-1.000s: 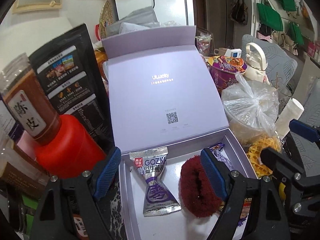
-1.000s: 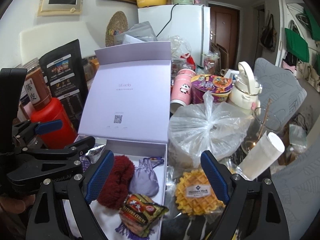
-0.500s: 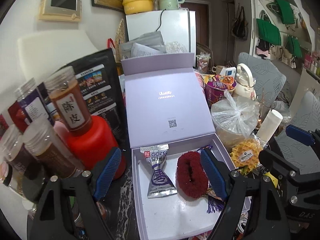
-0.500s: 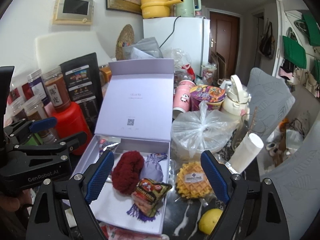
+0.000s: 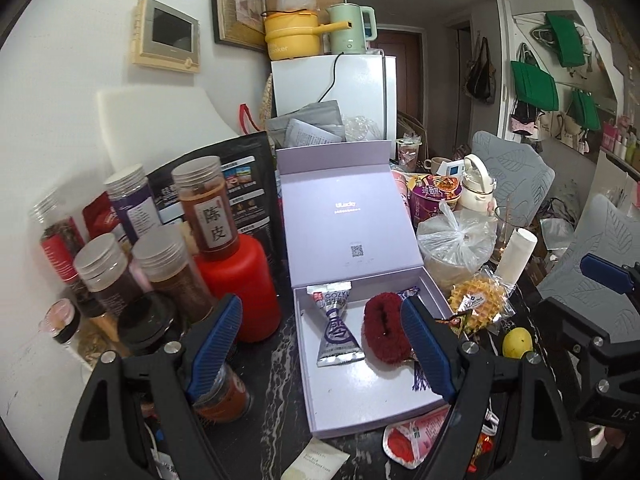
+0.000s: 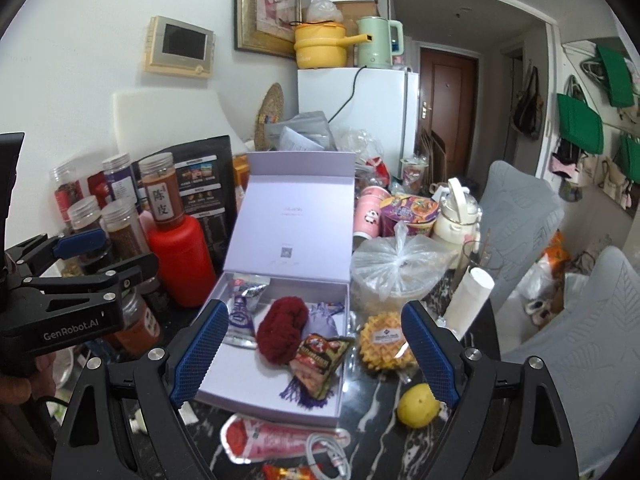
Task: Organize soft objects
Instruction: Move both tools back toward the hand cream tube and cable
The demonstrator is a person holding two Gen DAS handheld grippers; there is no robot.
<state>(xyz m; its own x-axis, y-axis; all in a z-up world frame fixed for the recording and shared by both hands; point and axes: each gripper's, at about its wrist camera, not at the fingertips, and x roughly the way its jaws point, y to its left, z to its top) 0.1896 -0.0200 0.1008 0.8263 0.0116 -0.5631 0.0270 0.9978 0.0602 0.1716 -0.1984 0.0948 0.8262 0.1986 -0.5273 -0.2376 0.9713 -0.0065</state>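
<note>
The lavender box (image 6: 320, 410) lies open on the dark marbled table (image 6: 380, 436), its lid (image 6: 292, 220) standing upright at the back. Inside it, a fuzzy dark-red scrunchie (image 6: 282, 330) sits near the middle; a silver-and-purple snack packet (image 5: 335, 330) lies to its left, a lilac drawstring pouch (image 6: 324, 316) just behind it, and a red-brown crinkly snack bag (image 6: 318, 360) leans over the box's right wall. Right of the box rest a wrapped waffle (image 6: 382, 342) and a lemon (image 6: 418, 406). The left gripper (image 5: 320, 344) and right gripper (image 6: 314, 356) both hover above the box, jaws spread wide, holding nothing
</note>
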